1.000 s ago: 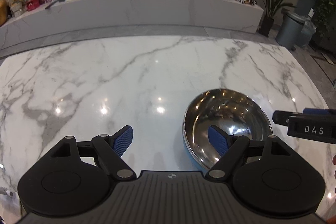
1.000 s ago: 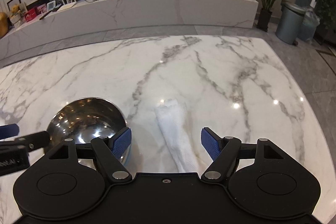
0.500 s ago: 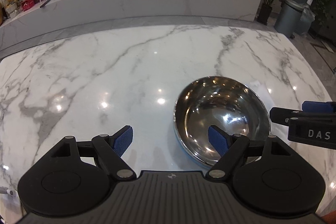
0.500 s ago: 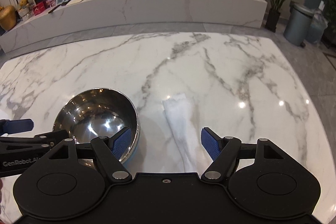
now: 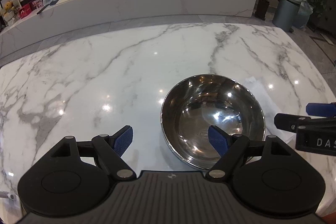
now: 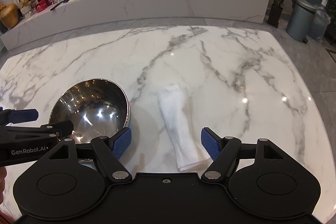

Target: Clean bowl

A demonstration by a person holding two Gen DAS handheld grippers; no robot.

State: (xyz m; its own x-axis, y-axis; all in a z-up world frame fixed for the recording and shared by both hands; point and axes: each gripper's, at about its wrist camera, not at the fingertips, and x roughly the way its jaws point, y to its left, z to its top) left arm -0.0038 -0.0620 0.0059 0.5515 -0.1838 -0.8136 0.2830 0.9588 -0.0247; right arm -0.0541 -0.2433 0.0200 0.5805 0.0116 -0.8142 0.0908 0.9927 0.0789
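1. Location: the round polished stainless-steel bowl [image 5: 212,123] stands upright on the white grey-veined marble table [image 5: 105,77], mouth up. It appears empty.

2. Cleaning cloth: the folded white terry cloth [image 6: 178,123] lies flat on the table just beside the bowl, on the side away from the left gripper, not touching it.

3. Left gripper [image 5: 171,139]: jaws stand wide apart and hold nothing. One blue ribbed pad [image 5: 216,140] hangs over the bowl's interior; the other is outside the near rim. No contact with the rim is visible.

4. Right gripper [image 6: 166,142]: jaws stand apart and hold nothing. It hovers above the near end of the cloth, beside the bowl.

5. Handling, bowl: judged rigid, thin-walled and light. The mirror finish will be slippery, and the rounded base may let the bowl rock or slide on the glossy marble. Take hold at the rim, one pad inside and one outside, where the wall is narrow enough to clamp.

6. Handling, cloth: judged soft and limp. Pinch the near folded end through all layers so that it does not unfold when lifted.

7. Progress: judged at the start; neither item is gripped yet.
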